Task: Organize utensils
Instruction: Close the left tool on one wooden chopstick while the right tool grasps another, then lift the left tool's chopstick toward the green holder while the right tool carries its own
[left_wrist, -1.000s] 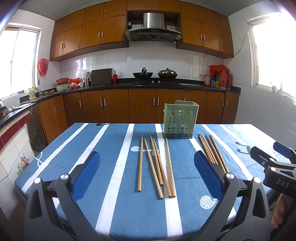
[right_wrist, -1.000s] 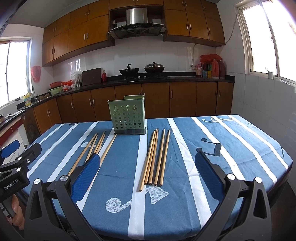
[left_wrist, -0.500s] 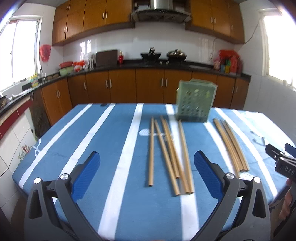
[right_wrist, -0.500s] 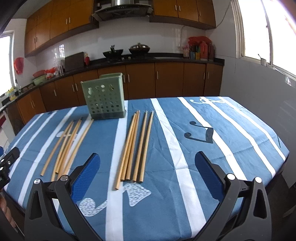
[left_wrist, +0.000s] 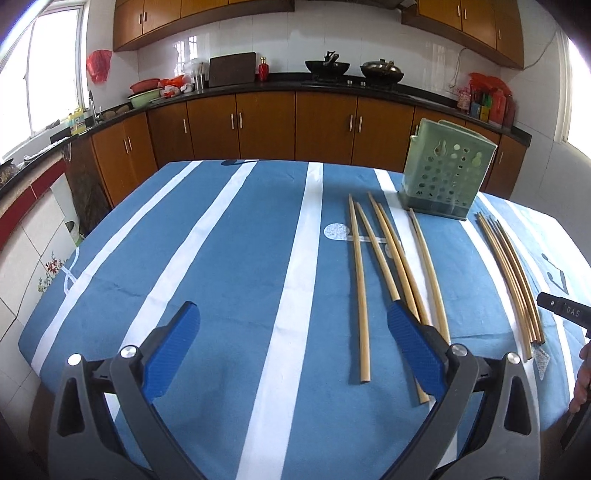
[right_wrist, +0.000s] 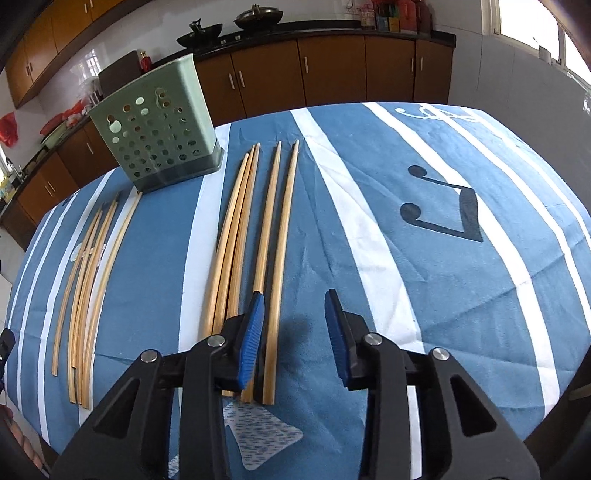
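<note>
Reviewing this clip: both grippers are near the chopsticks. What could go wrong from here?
1. The right gripper has its jaws part open around the outermost chopstick of the right-hand group; its neighbours lie very close, so closing may catch two.
2. A grasp at the near end could let the long stick droop or swing.
3. The green holder looks light; a misaimed insertion might tip it.

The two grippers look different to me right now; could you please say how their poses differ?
The left gripper has its jaws spread wide; the right gripper has them narrowed. The left has nothing between its fingers; the right straddles the end of the rightmost chopstick. Both are unclosed over the tablecloth.
</note>
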